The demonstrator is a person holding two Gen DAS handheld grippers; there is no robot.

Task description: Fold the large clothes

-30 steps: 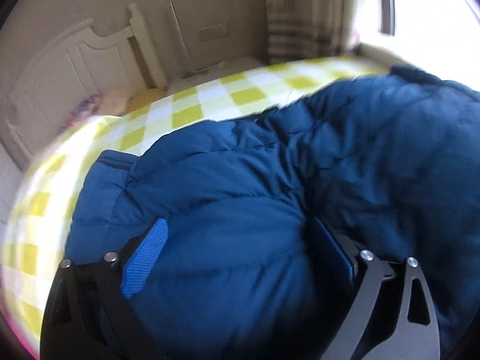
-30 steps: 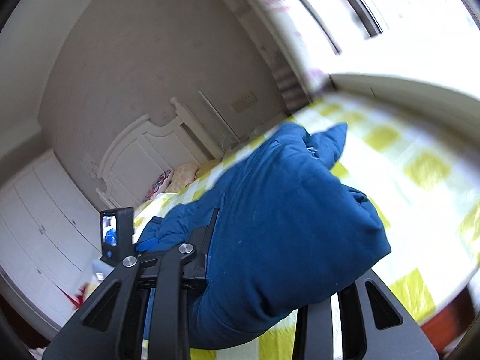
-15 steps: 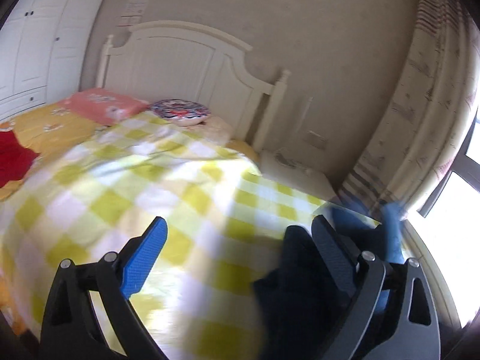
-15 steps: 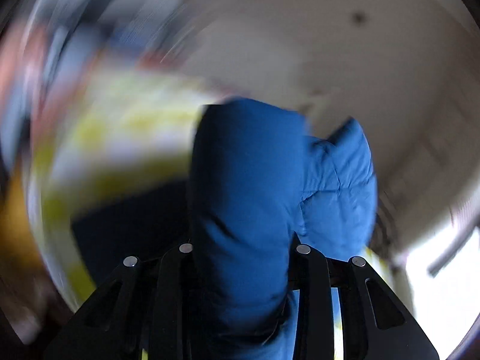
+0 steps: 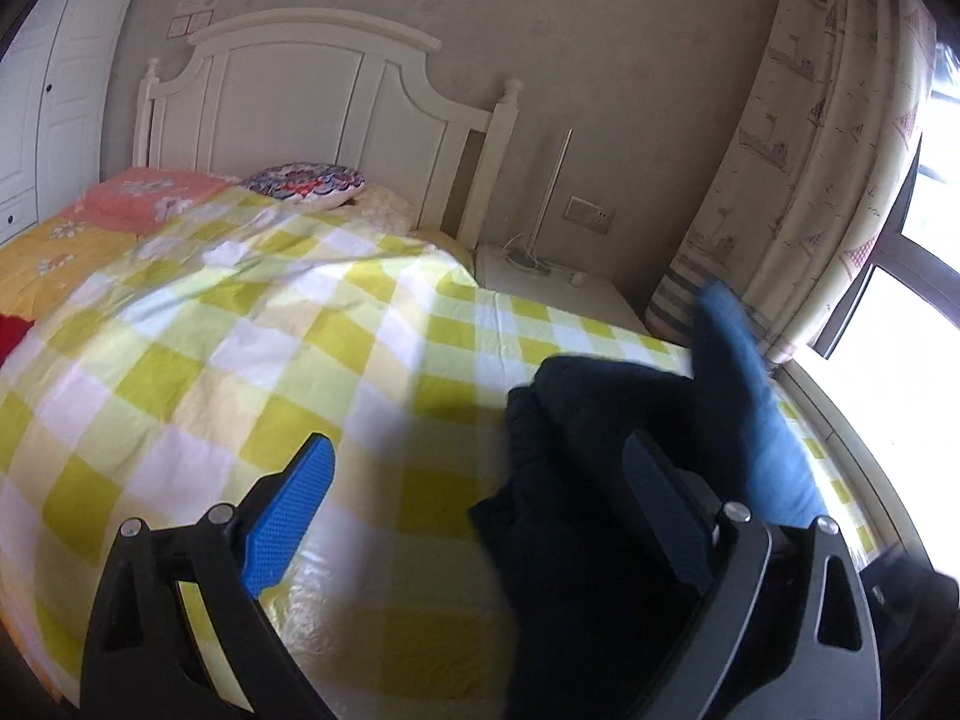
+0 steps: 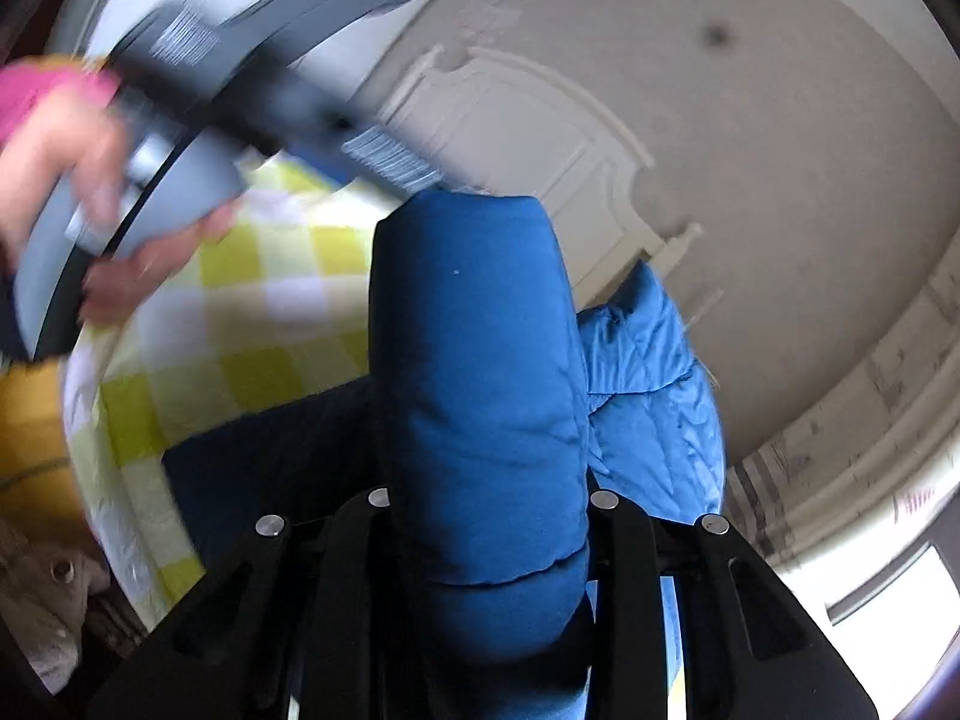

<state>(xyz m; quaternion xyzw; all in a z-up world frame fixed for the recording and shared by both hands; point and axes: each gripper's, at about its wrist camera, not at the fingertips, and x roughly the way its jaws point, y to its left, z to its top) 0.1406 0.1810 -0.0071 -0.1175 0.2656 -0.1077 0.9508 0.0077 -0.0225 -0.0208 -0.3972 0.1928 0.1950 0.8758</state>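
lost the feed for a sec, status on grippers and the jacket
Left gripper open, empty, over the checked bedspread. Right gripper shut on blue puffer jacket, lifted off bed. Nothing blocking.

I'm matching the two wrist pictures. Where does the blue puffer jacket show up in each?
Left wrist: blue puffer jacket lower right, on the checked bedspread.
Right wrist: centre, bulging between the right gripper fingers.
Shared landmark: white headboard.
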